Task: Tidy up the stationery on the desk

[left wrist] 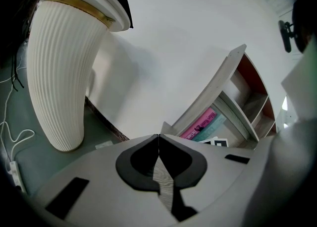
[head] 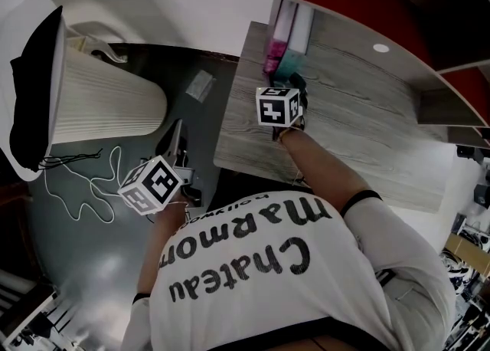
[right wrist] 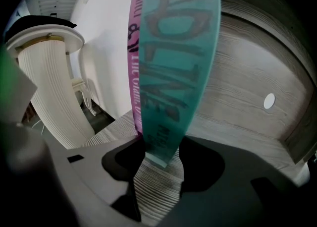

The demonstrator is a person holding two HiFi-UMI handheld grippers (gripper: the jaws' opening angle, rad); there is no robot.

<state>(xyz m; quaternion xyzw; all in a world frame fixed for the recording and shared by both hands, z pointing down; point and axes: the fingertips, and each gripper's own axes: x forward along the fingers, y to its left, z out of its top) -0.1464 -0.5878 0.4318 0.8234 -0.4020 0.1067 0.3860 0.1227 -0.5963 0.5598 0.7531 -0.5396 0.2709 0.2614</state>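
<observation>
R gripper (right wrist: 158, 159) is clamped on the lower end of the teal book (right wrist: 173, 62). Jaws sit abt half apart, w/ the book's thickness filling the gap. The book runs straight ahead of the gripper and upward, long axis roughly along the gripper's own line, narrow edge toward the camera. Can't tell if its bottom corner touches the table (right wrist: 237, 87).

Pink book (right wrist: 133, 57) stands just left of the gripper, flat against the teal one and parallel to it. Wood-grain table spreads below and to the right.

L gripper (left wrist: 158, 139) has jaws together w/ nothing in them. It hangs well apart, off the table edge, and both books lie far ahead-right of it.

So the R hand is the near one. Prob next: seat the teal book flush w/ the pink one, keeping the two parallel, then let go.
</observation>
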